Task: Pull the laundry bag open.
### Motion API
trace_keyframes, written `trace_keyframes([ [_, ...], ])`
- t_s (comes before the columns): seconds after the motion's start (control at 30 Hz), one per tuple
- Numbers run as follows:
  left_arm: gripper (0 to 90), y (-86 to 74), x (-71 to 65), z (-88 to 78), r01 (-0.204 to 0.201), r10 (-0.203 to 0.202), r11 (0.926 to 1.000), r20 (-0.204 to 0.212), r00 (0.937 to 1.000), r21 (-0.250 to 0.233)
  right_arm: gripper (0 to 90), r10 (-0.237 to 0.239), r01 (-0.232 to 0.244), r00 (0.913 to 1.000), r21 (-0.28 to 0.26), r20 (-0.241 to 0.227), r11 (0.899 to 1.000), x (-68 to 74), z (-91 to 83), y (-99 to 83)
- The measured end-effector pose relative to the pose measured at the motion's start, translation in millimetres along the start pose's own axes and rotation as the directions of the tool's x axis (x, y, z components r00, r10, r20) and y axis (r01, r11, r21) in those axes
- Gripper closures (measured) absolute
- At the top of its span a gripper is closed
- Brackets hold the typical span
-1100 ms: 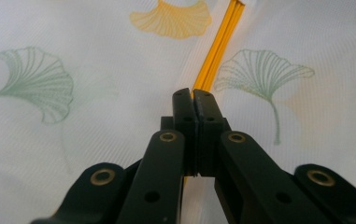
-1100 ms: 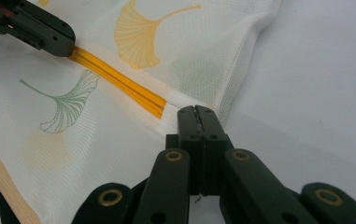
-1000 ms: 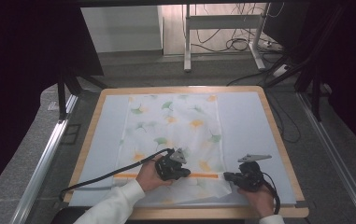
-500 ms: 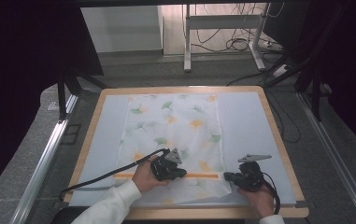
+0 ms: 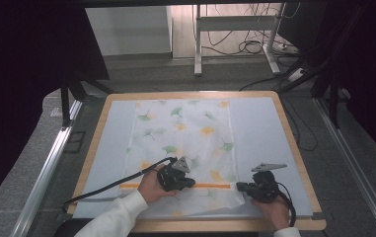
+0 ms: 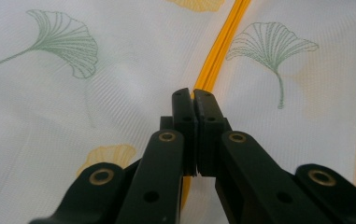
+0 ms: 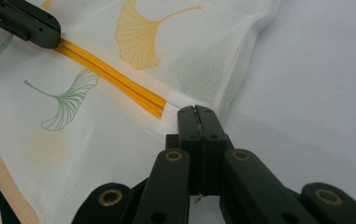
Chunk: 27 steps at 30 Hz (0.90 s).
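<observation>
A white mesh bag (image 5: 183, 133) printed with green and yellow ginkgo leaves lies flat on the white mat (image 5: 259, 133). An orange zipper (image 5: 215, 186) runs across its near end. My left gripper (image 5: 193, 183) sits on the zipper line, jaws pressed together on the zipper (image 6: 222, 42), pointing along it toward the right gripper. My right gripper (image 5: 238, 186) is shut on the bag's edge (image 7: 180, 105) just past the zipper's end (image 7: 159, 106). In the right gripper view, the left gripper (image 7: 56, 37) shows farther along the zipper. Whatever lies between the left jaws is hidden.
The mat lies on a wooden-rimmed table (image 5: 294, 143). A black cable (image 5: 106, 187) trails left from the left gripper over the mat. Beyond the table stand a metal desk frame (image 5: 235, 29) and floor cables (image 5: 254, 47). Bare mat lies on both sides of the bag.
My left gripper has shifted slightly to the left along the zipper. The right gripper and the bag's corner have stayed put.
</observation>
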<state>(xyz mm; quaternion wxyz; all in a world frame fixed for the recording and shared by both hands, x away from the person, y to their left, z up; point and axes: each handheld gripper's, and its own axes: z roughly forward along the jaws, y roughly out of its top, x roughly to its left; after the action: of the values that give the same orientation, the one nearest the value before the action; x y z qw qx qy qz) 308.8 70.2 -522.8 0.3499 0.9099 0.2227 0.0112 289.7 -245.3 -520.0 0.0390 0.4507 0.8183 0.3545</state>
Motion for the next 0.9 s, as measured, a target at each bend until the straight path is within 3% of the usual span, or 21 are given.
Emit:
trace_keyframes([
  [0.37,89.2,-4.3,-0.5,-4.8,-0.018,0.018,0.9998,-0.017,0.9997,0.011,89.6,0.000,0.000,1.0000,0.000,0.000,1.000,0.0,0.0,0.0],
  [0.5,89.4,-8.2,1.1,-7.4,-0.002,0.003,1.0000,-0.016,0.9999,0.006,89.6,0.000,0.000,1.0000,-0.001,-0.001,1.000,0.0,0.1,0.0],
  [0.57,90.0,-10.9,2.4,-9.6,-0.003,0.003,0.9998,-0.037,0.9993,0.018,89.6,0.000,0.000,1.0000,-0.001,-0.001,1.000,0.0,0.1,0.0],
  [0.67,90.0,-20.3,8.8,-17.6,0.032,-0.032,0.9995,-0.023,0.9992,0.002,89.6,-0.001,0.001,1.0000,0.001,0.000,1.000,-0.1,0.0,0.1],
  [0.9,90.0,-24.7,6.9,-21.3,0.028,-0.028,0.9996,-0.038,0.9989,0.003,89.6,-0.001,0.001,1.0000,0.000,0.002,1.000,0.2,0.0,0.1],
])
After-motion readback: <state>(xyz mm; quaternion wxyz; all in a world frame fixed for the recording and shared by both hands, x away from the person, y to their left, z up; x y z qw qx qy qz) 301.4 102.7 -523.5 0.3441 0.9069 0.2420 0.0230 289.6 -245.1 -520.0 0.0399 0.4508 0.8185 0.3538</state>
